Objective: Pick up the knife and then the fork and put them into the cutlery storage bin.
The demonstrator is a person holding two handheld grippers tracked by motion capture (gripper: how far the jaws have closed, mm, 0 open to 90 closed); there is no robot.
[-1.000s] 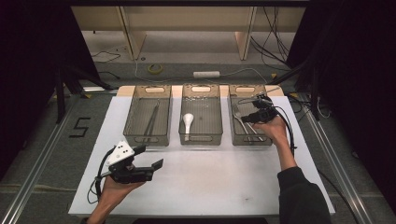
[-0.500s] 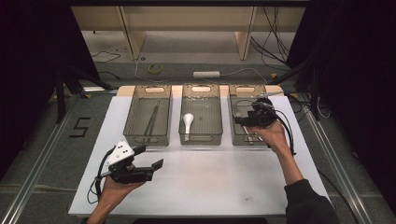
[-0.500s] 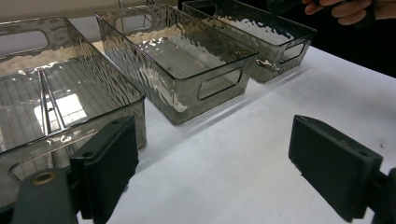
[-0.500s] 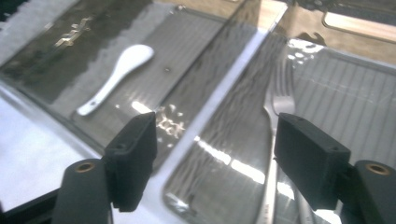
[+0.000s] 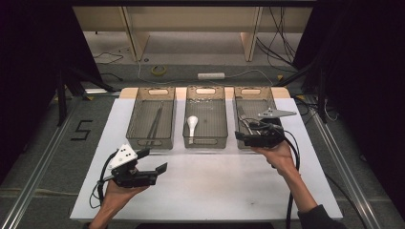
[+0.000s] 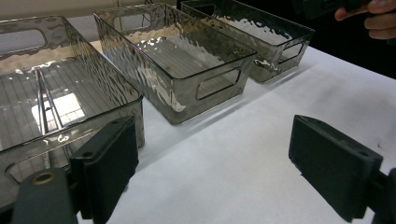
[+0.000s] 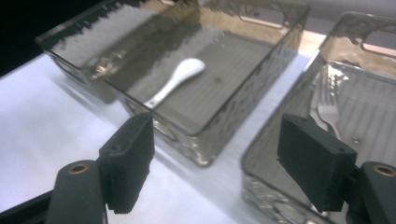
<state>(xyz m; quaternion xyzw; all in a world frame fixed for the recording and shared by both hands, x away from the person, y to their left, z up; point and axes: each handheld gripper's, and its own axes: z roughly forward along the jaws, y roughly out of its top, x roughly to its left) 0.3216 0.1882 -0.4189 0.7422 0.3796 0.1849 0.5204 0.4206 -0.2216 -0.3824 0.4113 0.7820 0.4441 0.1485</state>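
Now, with your right tongs (image 5: 241,137) just opened and empty by the fork's bin (image 5: 257,99), clear its rim; left tongs (image 5: 154,161) wait open.

Left tongs (image 5: 157,167): black body and two black rectangular pads, a brass-ringed hole behind one pad.
Left plate: white three-cornered plate with dark dots on top.
Right tongs (image 5: 239,137): black, with the same blocky pads and brass-ringed holes.
Right plate: grey three-cornered plate above.
Cables: black, trailing behind each.
Sleeve (image 5: 321,218): dark, on the right forearm.
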